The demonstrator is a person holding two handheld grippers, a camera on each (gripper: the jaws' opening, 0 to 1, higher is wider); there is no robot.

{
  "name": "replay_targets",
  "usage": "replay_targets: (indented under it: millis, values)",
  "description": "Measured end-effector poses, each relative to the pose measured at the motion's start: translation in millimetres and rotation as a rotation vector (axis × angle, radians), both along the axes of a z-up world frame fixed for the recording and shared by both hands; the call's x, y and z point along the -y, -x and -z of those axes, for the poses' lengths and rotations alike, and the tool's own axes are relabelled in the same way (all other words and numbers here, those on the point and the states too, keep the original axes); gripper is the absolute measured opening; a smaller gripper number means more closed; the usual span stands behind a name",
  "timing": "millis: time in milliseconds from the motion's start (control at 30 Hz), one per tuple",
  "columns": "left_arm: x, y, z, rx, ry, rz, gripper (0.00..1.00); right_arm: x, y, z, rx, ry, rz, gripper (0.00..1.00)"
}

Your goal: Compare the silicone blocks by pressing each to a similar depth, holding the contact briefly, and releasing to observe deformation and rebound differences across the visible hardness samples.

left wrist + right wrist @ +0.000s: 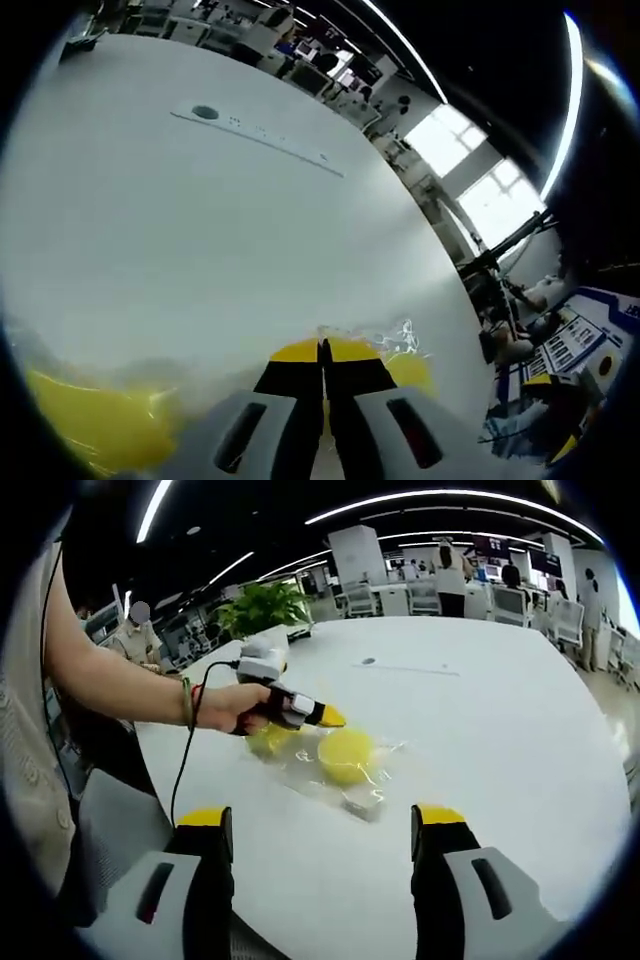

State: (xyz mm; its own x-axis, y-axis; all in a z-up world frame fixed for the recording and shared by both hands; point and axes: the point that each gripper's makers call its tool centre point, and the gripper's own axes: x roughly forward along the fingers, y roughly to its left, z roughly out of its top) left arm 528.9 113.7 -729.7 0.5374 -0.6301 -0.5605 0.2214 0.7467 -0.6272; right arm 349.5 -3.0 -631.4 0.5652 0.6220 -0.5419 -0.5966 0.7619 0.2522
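Observation:
In the right gripper view, two yellow silicone blocks lie in clear plastic wrap on the white table (500, 710): a round one (345, 755) and another (268, 741) partly under the left gripper (330, 718). A hand holds that gripper, its yellow tips together just above the blocks. My right gripper (322, 825) stands open, well short of the blocks, nothing between its jaws. In the left gripper view, the left gripper (324, 352) is shut, with yellow block (95, 425) at lower left and another (412, 370) just right of the tips. I cannot tell whether the tips touch a block.
A small clear piece (362, 805) lies at the near edge of the wrap. A grommet (205, 112) and a seam mark the far tabletop. A potted plant (262, 605) stands at the table's back. People, desks and chairs (515, 600) lie beyond.

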Motion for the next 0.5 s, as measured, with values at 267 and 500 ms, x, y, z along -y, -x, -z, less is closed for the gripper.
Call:
replay_targets:
  millis: [267, 500]
  values:
    - [-1.2, -0.2, 2.1, 0.007, -0.020, -0.002, 0.00, -0.6, 0.7, -0.3, 0.004, -0.001, 0.001, 0.68]
    - [-1.1, 0.0, -0.2, 0.029, -0.044, 0.011, 0.00, -1.2, 1.2, 0.0, 0.004, -0.001, 0.003, 0.68]
